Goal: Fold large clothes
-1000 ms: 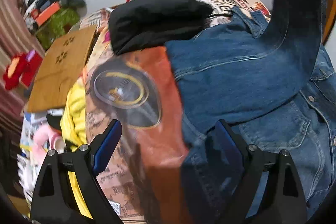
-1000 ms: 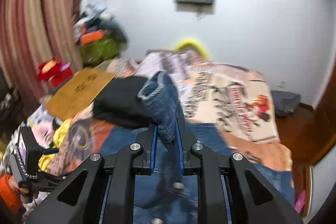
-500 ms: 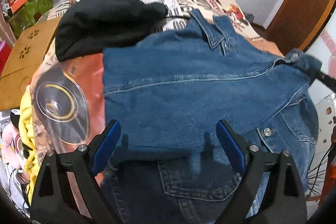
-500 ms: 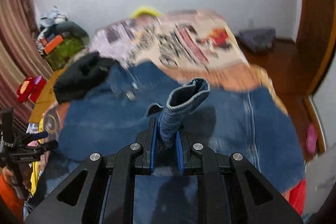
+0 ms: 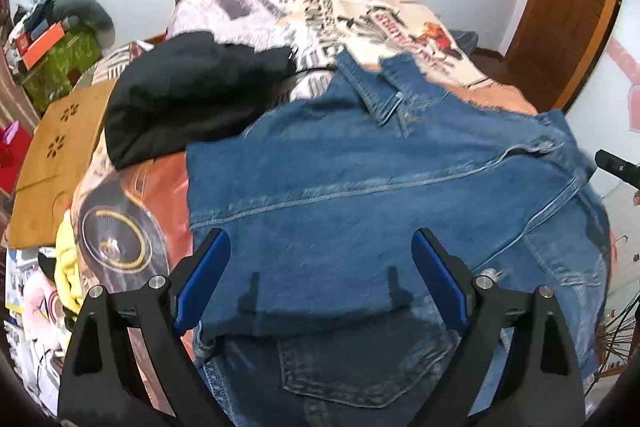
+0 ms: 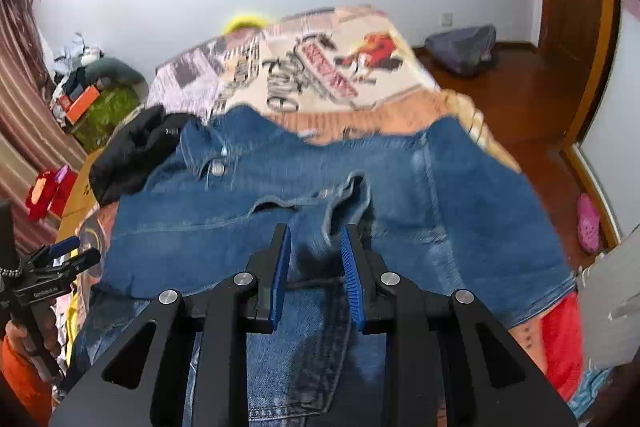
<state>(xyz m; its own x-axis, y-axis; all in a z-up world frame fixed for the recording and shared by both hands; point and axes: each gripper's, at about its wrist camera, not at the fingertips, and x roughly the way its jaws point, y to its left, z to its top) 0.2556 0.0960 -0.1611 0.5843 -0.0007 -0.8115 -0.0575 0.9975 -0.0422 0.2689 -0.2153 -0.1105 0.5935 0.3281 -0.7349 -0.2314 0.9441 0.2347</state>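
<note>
A blue denim jacket (image 5: 360, 195) lies spread on the bed, one sleeve folded across its body; it also shows in the right wrist view (image 6: 248, 227). My left gripper (image 5: 320, 279) is wide open and empty, hovering over the jacket's near part. My right gripper (image 6: 314, 263) is open, its blue pads either side of the sleeve cuff (image 6: 348, 199), which rests on the jacket and is no longer clamped. The left gripper also shows at the left edge of the right wrist view (image 6: 68, 255).
A black garment (image 5: 192, 95) lies on the bed beyond the jacket's left side. The bed has a printed cover (image 5: 360, 19). A wooden board (image 5: 56, 159) and clutter stand left of the bed. A wooden door (image 5: 568, 7) and wood floor (image 6: 520, 83) are on the right.
My right gripper carried the sleeve across the jacket, lowered it and opened, letting the cuff go. My left gripper stayed open and shifted over the jacket.
</note>
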